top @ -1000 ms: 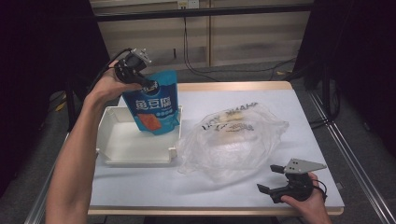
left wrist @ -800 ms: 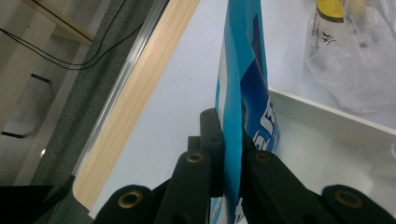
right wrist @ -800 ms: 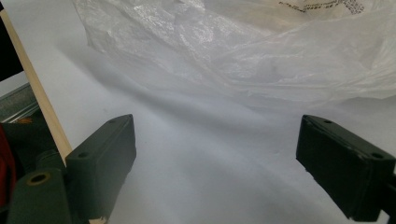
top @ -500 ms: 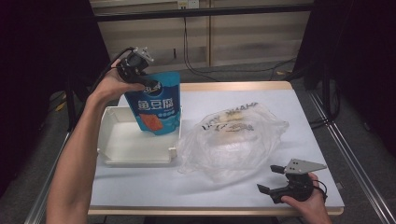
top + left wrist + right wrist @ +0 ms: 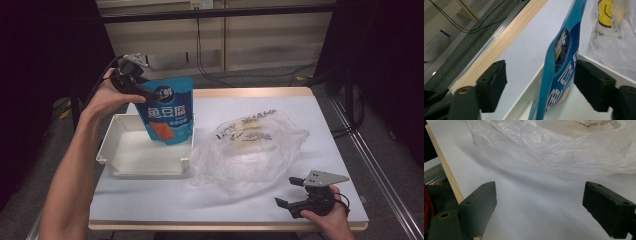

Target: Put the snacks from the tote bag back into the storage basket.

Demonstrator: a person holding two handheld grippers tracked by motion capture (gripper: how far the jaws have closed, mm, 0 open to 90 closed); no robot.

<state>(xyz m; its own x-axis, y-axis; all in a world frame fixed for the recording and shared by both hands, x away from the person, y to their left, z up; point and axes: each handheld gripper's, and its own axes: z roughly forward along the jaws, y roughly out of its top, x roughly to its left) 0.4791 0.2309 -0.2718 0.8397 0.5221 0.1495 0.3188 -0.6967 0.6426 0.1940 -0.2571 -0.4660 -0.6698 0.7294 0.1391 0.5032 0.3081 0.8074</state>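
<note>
Blue snack pouch (image 5: 169, 111) seen upright in white tray (image 5: 125, 150) at table's left, its top edge between jaws of left gripper (image 5: 145, 93). Jaws just opened; in left gripper view pouch (image 5: 559, 72) stands between spread pads, right pad close beside it, left pad well apart. Right gripper (image 5: 295, 192) held near table's front right corner, jaws spread wide, nothing pinched, just beside crumpled clear plastic bag (image 5: 255, 150).

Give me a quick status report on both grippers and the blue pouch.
Left gripper jaws just opened, blue pouch between them, standing in white tray. Right gripper open, idle at table's near edge. Plastic bag beside the tray, not in the way.
</note>
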